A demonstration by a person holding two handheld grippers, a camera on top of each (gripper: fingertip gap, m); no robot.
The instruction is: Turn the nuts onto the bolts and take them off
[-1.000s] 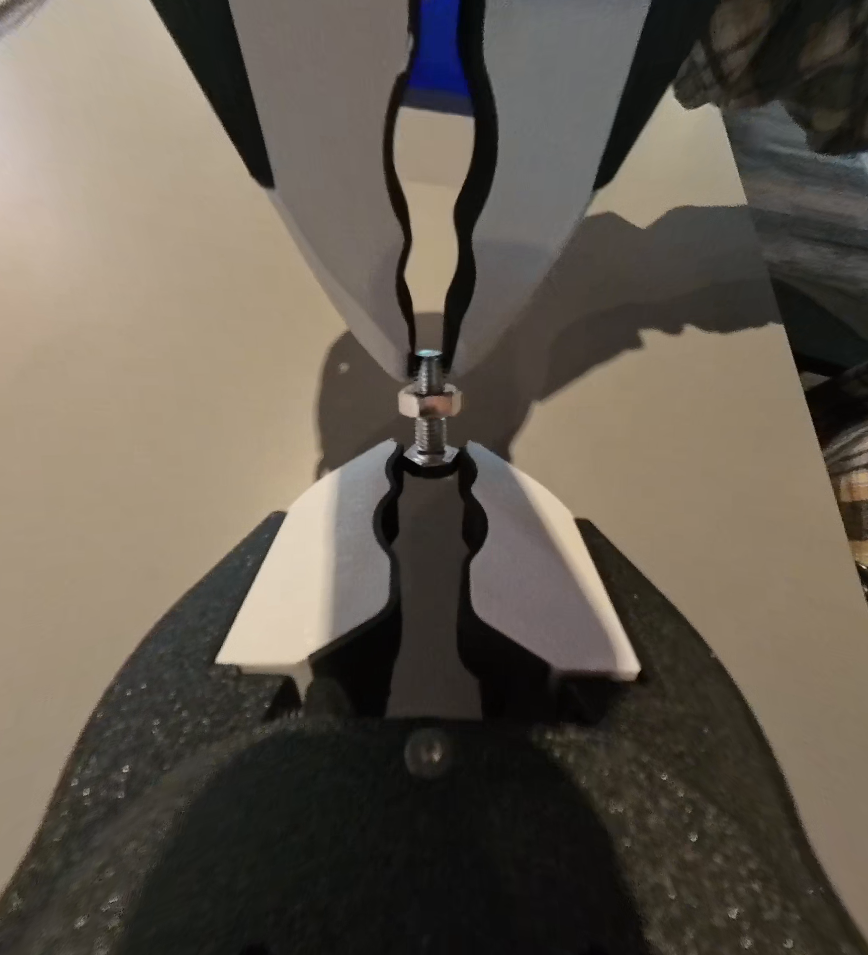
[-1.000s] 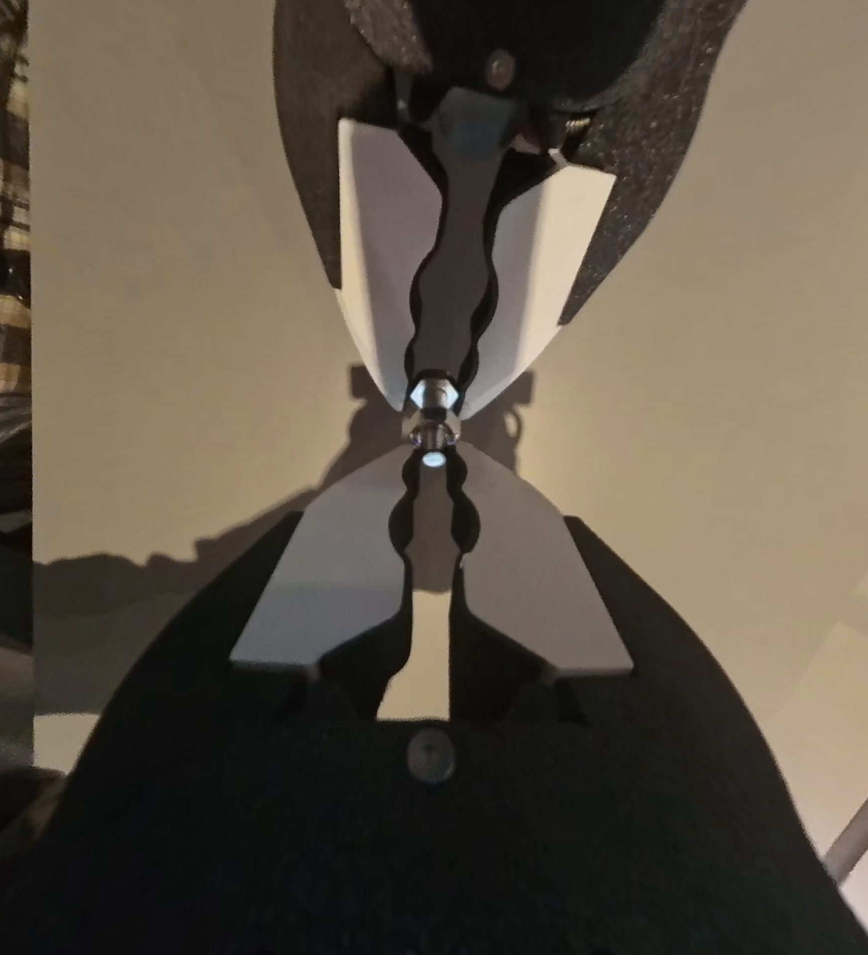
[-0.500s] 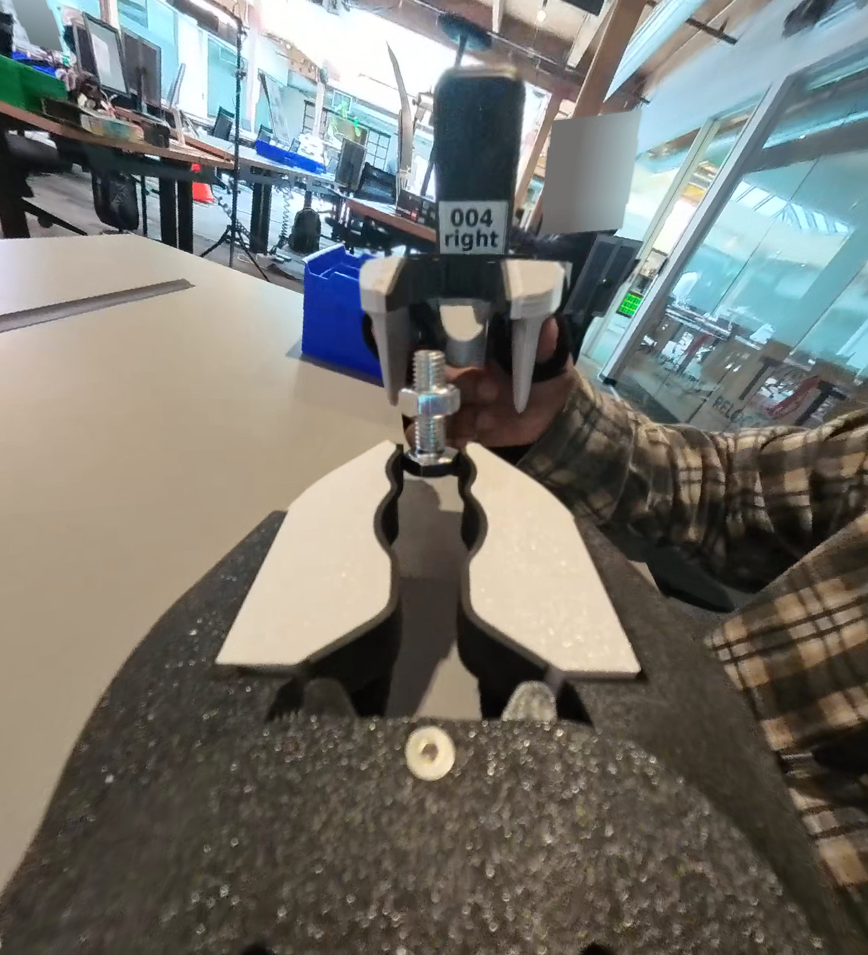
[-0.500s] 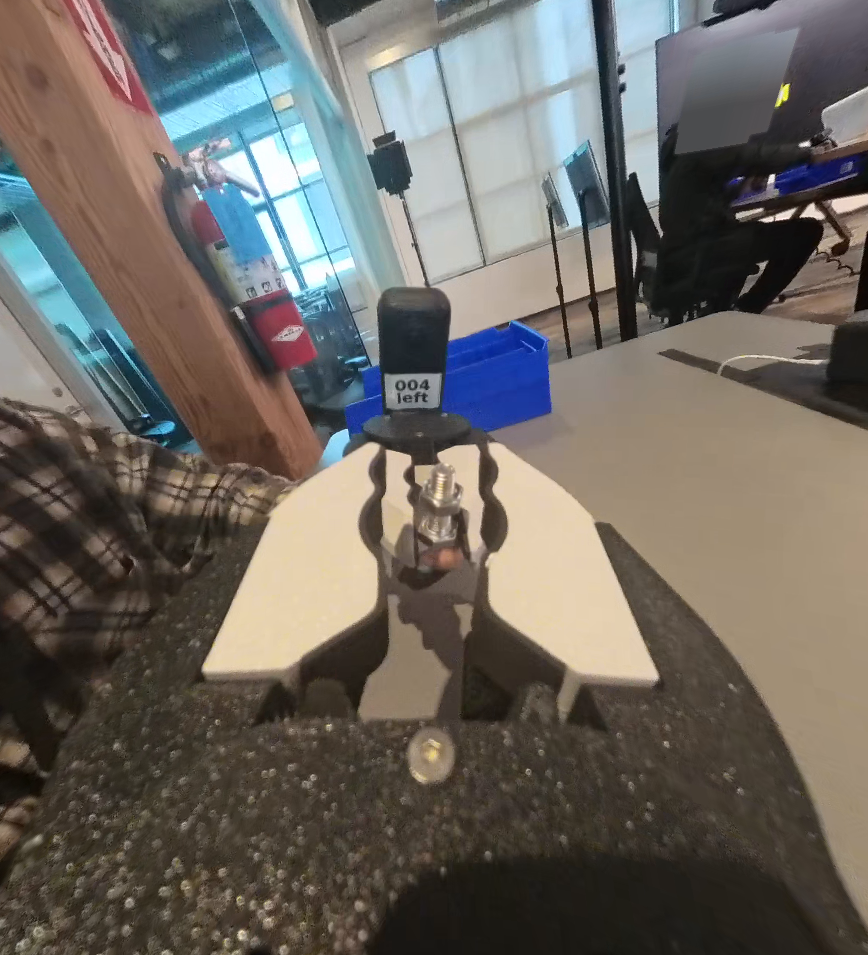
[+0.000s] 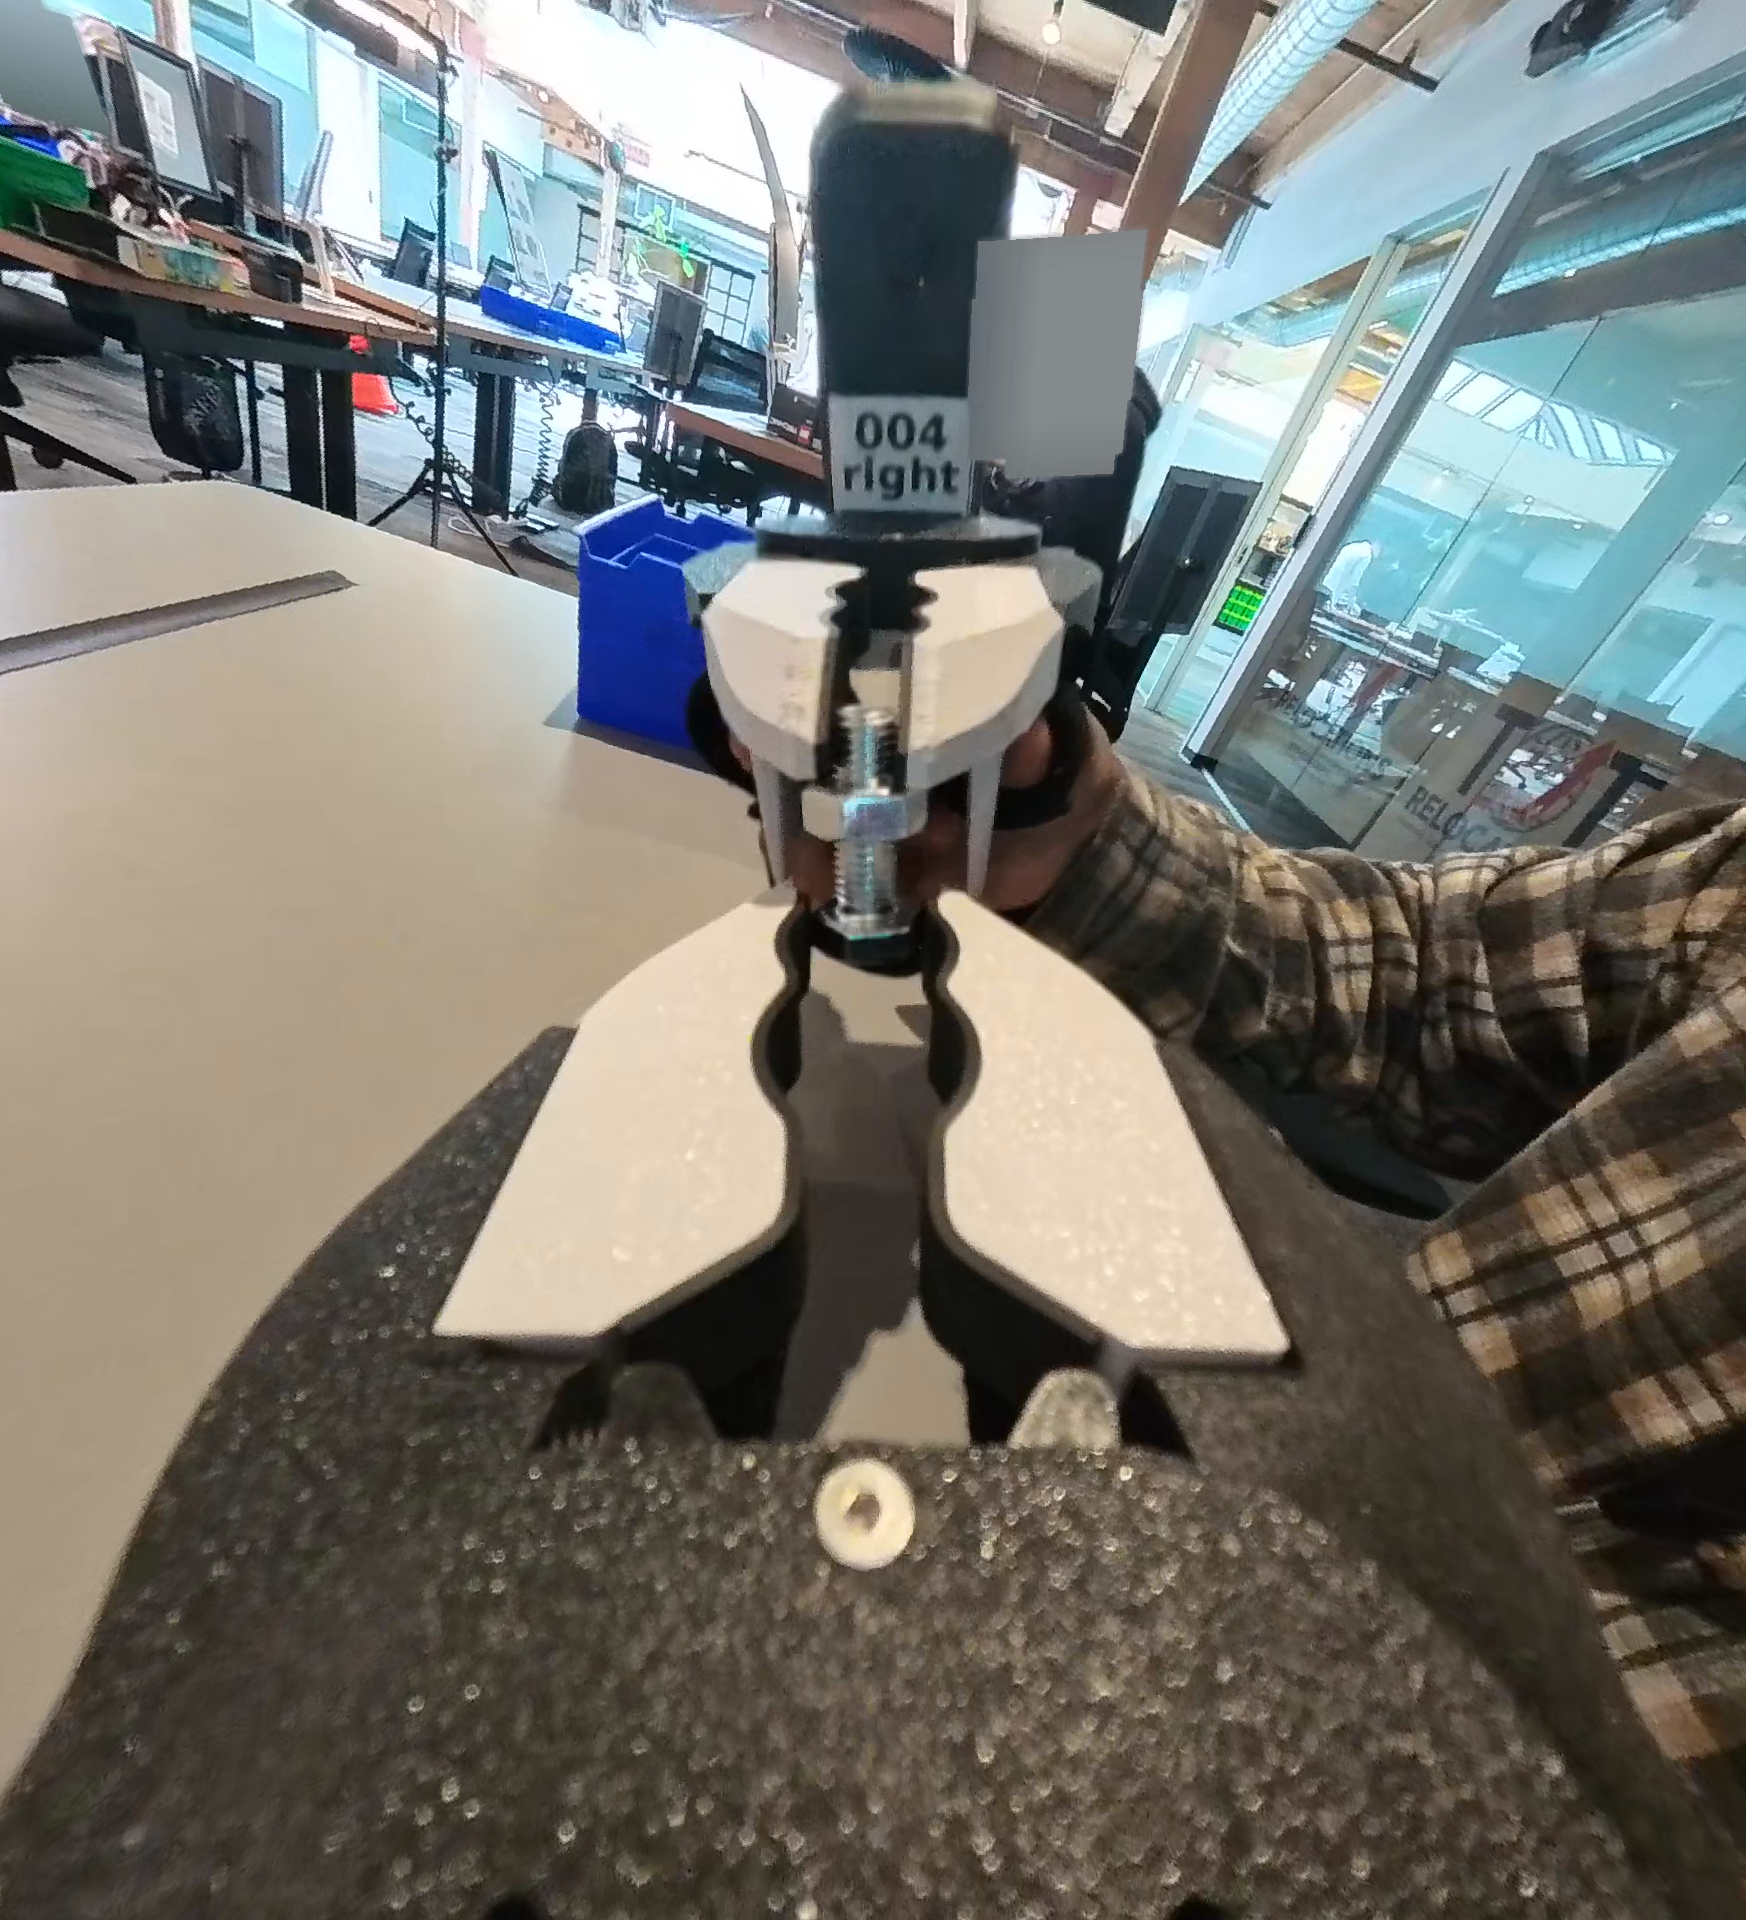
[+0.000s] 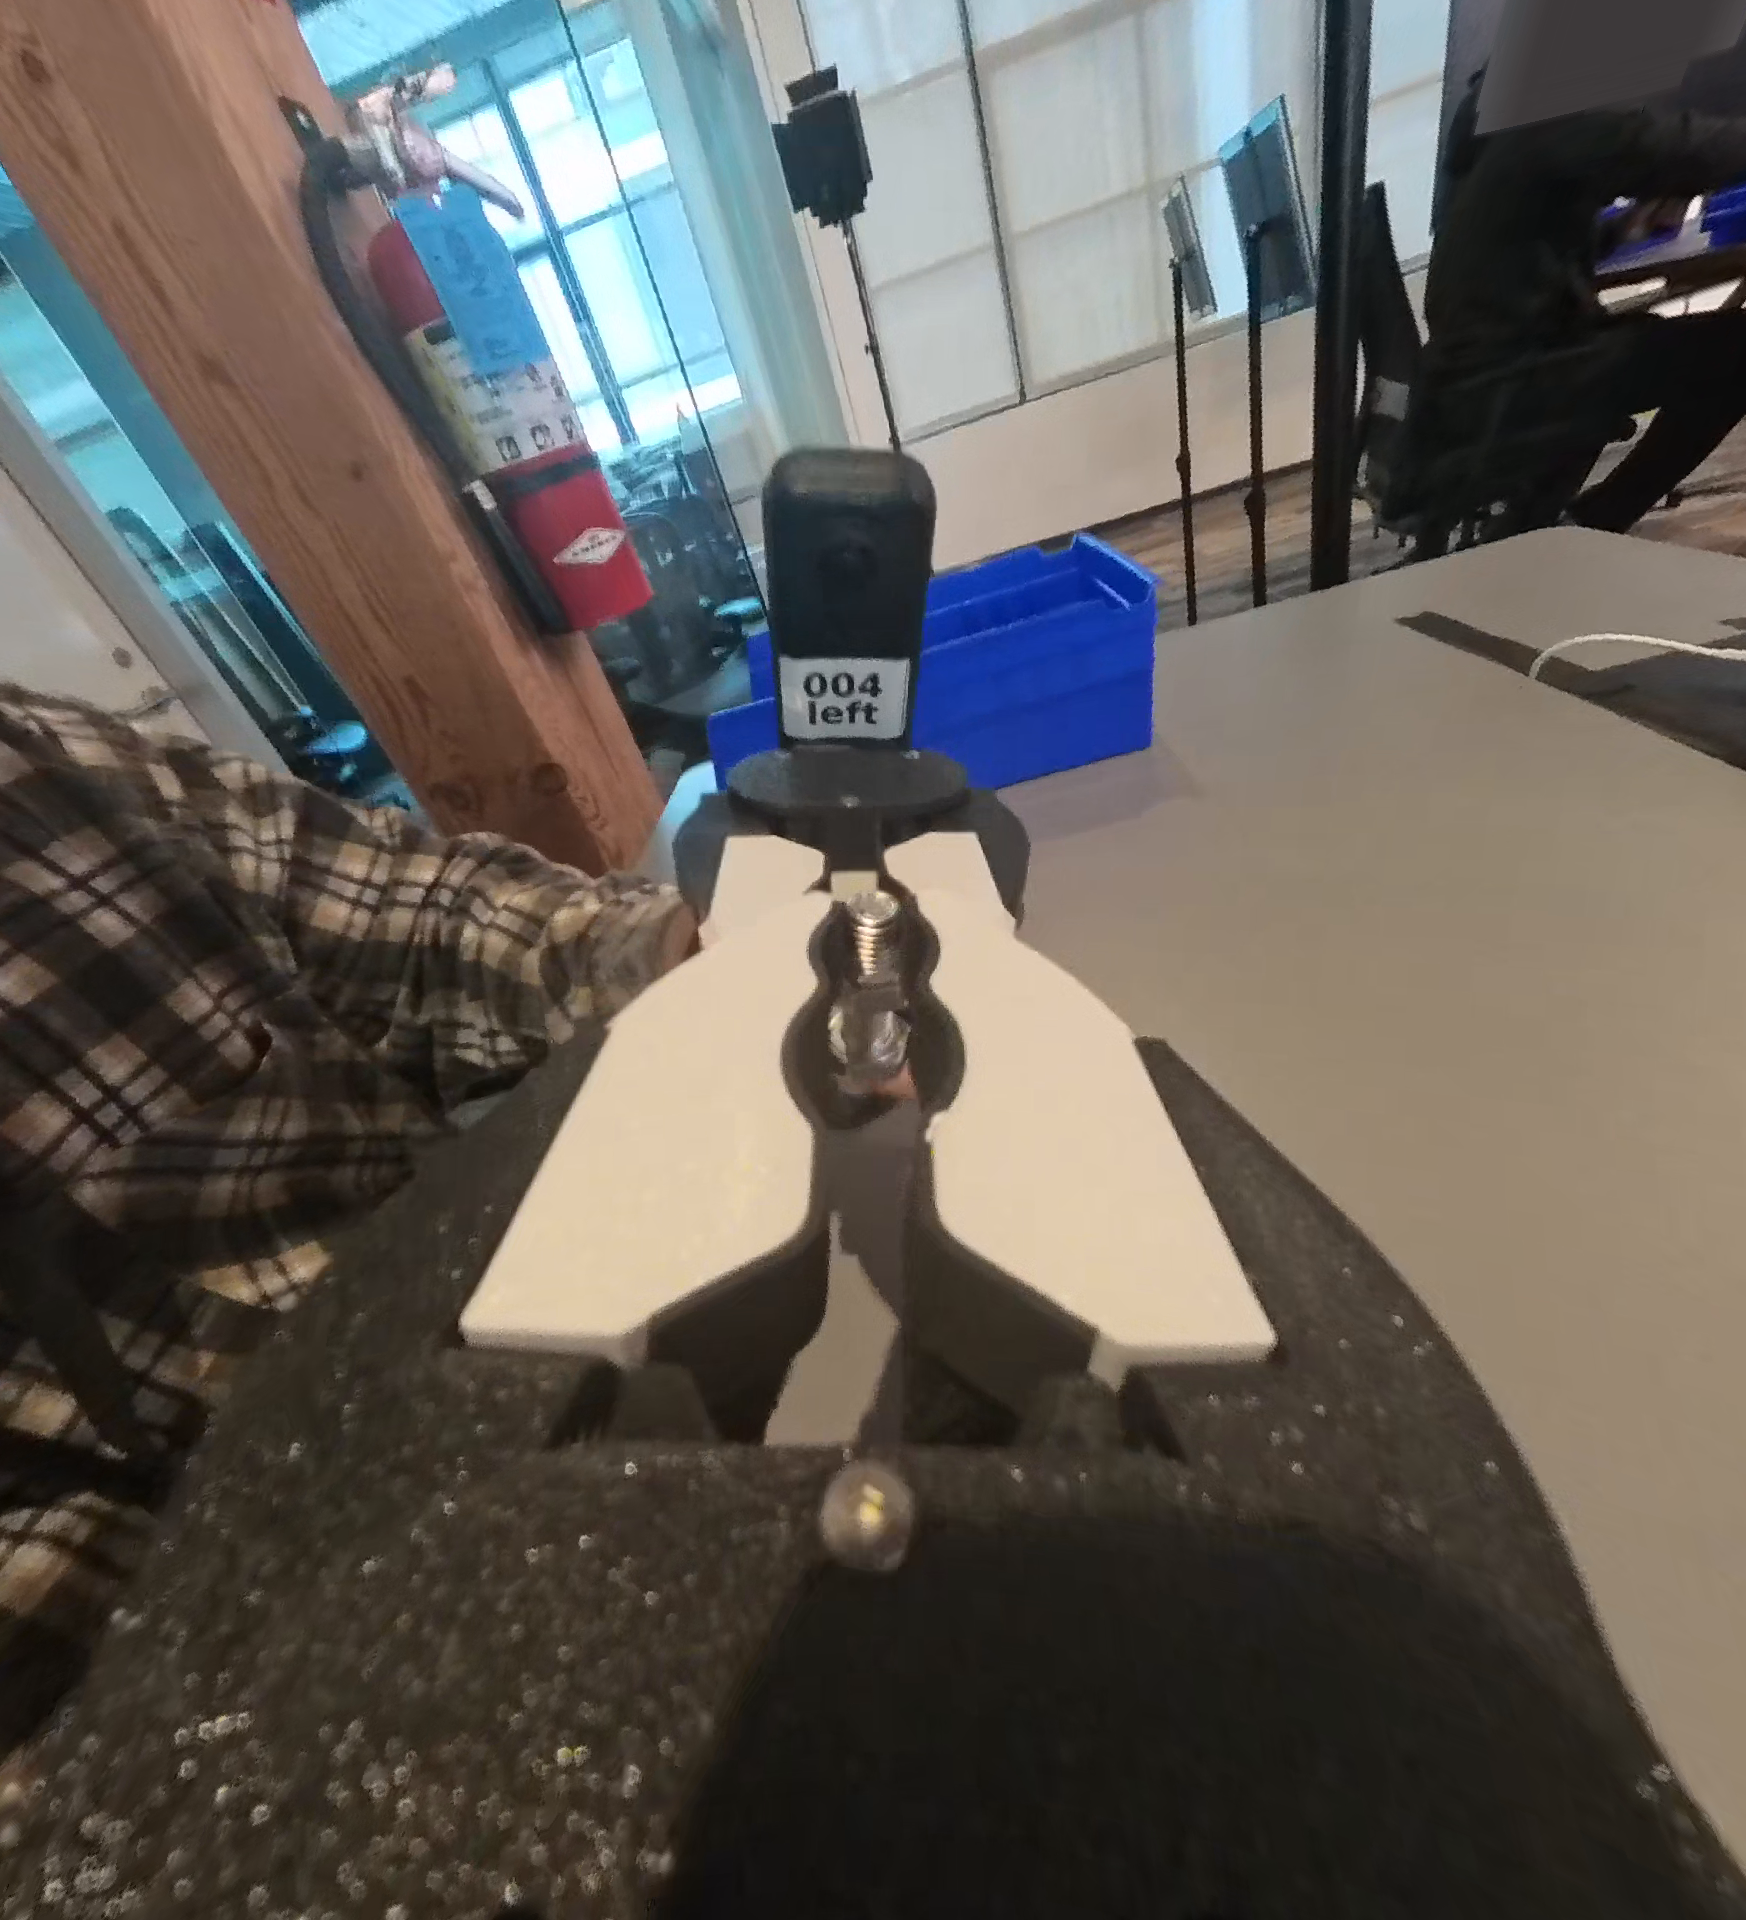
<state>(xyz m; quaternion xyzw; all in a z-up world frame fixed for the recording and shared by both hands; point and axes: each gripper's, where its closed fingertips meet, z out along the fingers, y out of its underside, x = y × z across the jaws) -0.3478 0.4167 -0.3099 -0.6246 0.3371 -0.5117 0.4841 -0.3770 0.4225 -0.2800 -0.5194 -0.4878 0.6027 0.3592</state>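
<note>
A silver bolt (image 5: 864, 873) stands upright between the two grippers, above the grey table (image 5: 225, 831). A hex nut (image 5: 874, 821) sits partway along its thread. My left gripper (image 5: 867, 920) is shut on the bolt's head from below. My right gripper (image 5: 874, 821) faces it, with its white fingers closed over the upper thread and the nut. In the right wrist view the right gripper (image 6: 871, 925) has the bolt (image 6: 874, 951) and nut (image 6: 864, 1039) in the wavy gap between its fingers. The left gripper's fingertips are hidden there.
A blue bin (image 5: 640, 623) stands at the table's far edge and also shows in the right wrist view (image 6: 1035, 665). A plaid sleeve (image 5: 1471, 987) fills the right. A dark strip (image 5: 121, 634) crosses the tabletop. A wooden post with a fire extinguisher (image 6: 557, 499) stands behind.
Both grippers have tilted up from facing the table to level. The right gripper let go and opened half a second ago, then moved in and closed over the bolt and nut.
</note>
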